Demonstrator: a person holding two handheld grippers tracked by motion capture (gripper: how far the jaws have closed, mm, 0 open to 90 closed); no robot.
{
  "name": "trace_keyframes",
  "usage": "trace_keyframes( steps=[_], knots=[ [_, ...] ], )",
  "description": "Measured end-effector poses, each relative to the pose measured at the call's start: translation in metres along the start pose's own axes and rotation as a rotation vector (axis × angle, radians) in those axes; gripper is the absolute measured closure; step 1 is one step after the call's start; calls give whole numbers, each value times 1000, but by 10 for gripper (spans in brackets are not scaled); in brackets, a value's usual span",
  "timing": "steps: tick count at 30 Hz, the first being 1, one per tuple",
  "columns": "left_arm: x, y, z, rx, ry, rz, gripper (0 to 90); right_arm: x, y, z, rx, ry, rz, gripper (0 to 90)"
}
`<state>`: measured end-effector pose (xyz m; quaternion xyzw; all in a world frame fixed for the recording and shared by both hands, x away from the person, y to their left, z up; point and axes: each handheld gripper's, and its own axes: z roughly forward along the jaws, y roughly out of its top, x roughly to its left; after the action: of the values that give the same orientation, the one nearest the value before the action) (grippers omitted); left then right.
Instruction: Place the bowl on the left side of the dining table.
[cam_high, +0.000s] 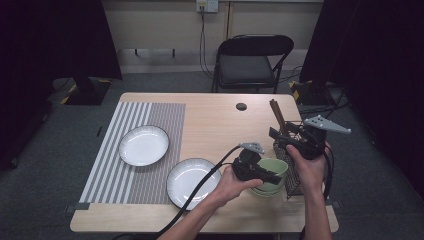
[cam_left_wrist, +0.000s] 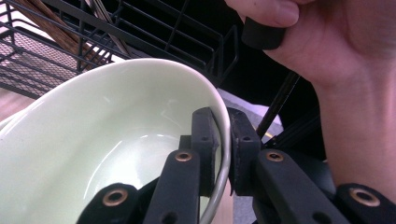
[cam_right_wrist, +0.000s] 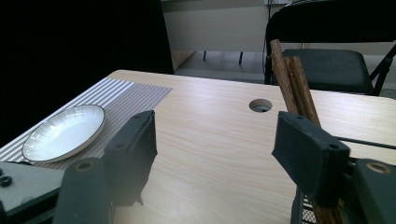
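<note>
A pale green bowl (cam_high: 275, 166) (cam_left_wrist: 107, 140) sits on top of another green bowl (cam_high: 265, 192) at the table's front right. My left gripper (cam_high: 274, 177) (cam_left_wrist: 224, 149) is shut on the top bowl's rim, one jaw inside and one outside. My right gripper (cam_high: 280, 139) (cam_right_wrist: 215, 135) stands open with nothing between its jaws, held beside the top of a black wire rack (cam_high: 293, 175) (cam_left_wrist: 140, 37). Brown chopsticks (cam_high: 276, 115) (cam_right_wrist: 289, 79) stand in that rack. The person's right hand (cam_left_wrist: 336, 70) shows close behind the bowl.
A striped placemat (cam_high: 110, 165) (cam_right_wrist: 126, 93) covers the table's left half. One white plate (cam_high: 144, 145) (cam_right_wrist: 65, 130) lies on it, another (cam_high: 192, 182) lies half off its right edge. A folding chair (cam_high: 250, 62) (cam_right_wrist: 322, 60) stands behind the table, near a cable hole (cam_high: 241, 106).
</note>
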<state>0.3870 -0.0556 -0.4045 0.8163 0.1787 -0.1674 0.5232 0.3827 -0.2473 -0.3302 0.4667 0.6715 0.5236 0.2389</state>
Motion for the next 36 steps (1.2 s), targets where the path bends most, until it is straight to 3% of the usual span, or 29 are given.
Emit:
trace_keyframes(
  steps=[6, 15, 18, 21, 26, 30, 32, 36],
  knots=[
    [6, 1, -3, -11, -36, -29, 831, -1, -1, 1, 5, -4, 2, 297],
    [3, 0, -2, -11, -19, 1, 824, 0, -1, 1, -1, -7, 0, 297],
    [1, 0, -2, -2, 0, 20, 786, 0, -1, 1, -2, -11, 4, 297],
    [0, -1, -2, 19, 25, 29, 760, -1, 0, 1, -2, -12, 6, 302],
    [-7, -1, 4, 95, 97, 101, 680, -4, 0, -1, -6, -15, 8, 309],
    [-9, 2, 4, 141, 117, 139, 660, -5, 1, -3, -11, -16, 9, 309],
    [-9, 3, 4, 150, 113, 154, 687, -6, 1, -3, -11, -17, 11, 308],
    [-14, 9, 9, 216, 114, 202, 733, -7, 1, -3, -14, -22, 14, 307]
  ],
)
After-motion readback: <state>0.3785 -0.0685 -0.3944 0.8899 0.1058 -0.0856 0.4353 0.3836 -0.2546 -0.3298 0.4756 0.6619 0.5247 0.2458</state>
